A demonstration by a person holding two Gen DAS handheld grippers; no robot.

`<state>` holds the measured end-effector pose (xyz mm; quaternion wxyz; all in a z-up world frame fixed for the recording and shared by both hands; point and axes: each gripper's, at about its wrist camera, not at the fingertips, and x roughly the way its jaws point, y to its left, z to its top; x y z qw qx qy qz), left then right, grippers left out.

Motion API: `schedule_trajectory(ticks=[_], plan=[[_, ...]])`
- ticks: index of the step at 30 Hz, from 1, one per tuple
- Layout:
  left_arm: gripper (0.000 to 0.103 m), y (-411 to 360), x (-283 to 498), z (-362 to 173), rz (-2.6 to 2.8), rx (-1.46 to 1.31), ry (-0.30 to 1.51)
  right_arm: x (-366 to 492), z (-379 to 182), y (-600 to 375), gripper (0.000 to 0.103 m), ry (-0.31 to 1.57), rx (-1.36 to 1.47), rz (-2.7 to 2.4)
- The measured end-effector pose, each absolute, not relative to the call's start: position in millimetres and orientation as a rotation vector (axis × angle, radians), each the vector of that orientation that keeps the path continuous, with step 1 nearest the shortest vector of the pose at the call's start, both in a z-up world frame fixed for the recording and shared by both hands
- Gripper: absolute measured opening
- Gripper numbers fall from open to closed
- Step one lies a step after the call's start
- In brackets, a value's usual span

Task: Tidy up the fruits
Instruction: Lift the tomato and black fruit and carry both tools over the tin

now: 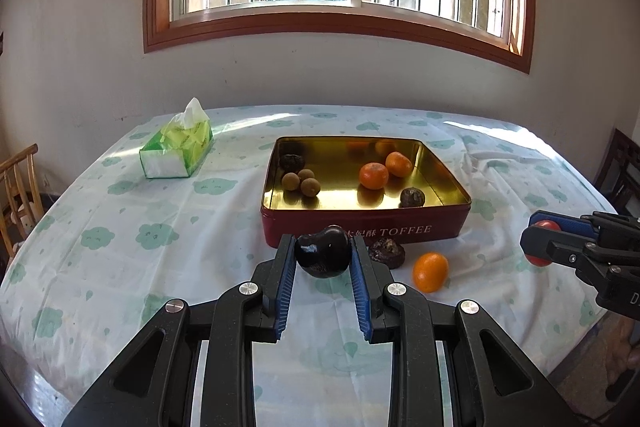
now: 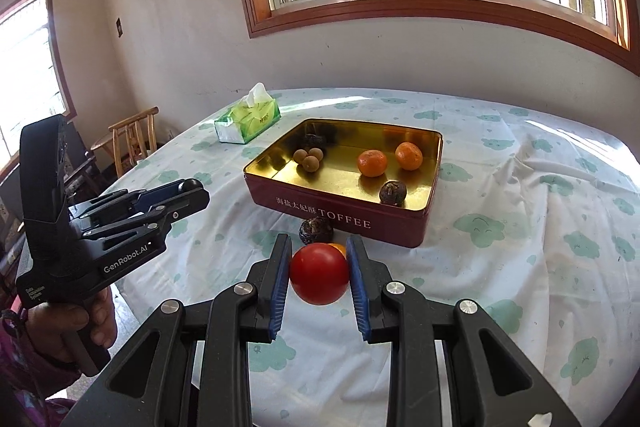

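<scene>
My left gripper (image 1: pixel 323 242) is shut on a glossy dark fruit (image 1: pixel 322 255), held just above the cloth in front of the red TOFFEE tin (image 1: pixel 366 229). My right gripper (image 2: pixel 319 250) is shut on a round red fruit (image 2: pixel 319 275), also lifted off the table. The tin's gold inside holds two oranges (image 1: pixel 373 175), three small brown longans (image 1: pixel 301 181) and two wrinkled dark fruits (image 1: pixel 412 197). On the cloth before the tin lie another wrinkled dark fruit (image 1: pixel 386 253) and a small orange (image 1: pixel 430 271). The right gripper (image 1: pixel 534 231) shows at the right edge of the left wrist view.
A green tissue box (image 1: pixel 176 151) stands at the table's far left. Wooden chairs (image 2: pixel 134 137) sit off the left side, another chair (image 1: pixel 620 167) off the right. A wall with a barred window runs behind the table. A person's hand (image 2: pixel 96 323) grips the left gripper's handle.
</scene>
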<state>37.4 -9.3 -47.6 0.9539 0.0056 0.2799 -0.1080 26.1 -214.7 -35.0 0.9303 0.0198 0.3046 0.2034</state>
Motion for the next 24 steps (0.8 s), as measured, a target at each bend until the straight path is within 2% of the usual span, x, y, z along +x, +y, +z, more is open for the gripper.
schedule_trajectory(ticks=[24], plan=[[0.028,-9,39,-29,-0.22,0.022,0.53,31,-10,-203,0.026,0.567,0.001,0.436]])
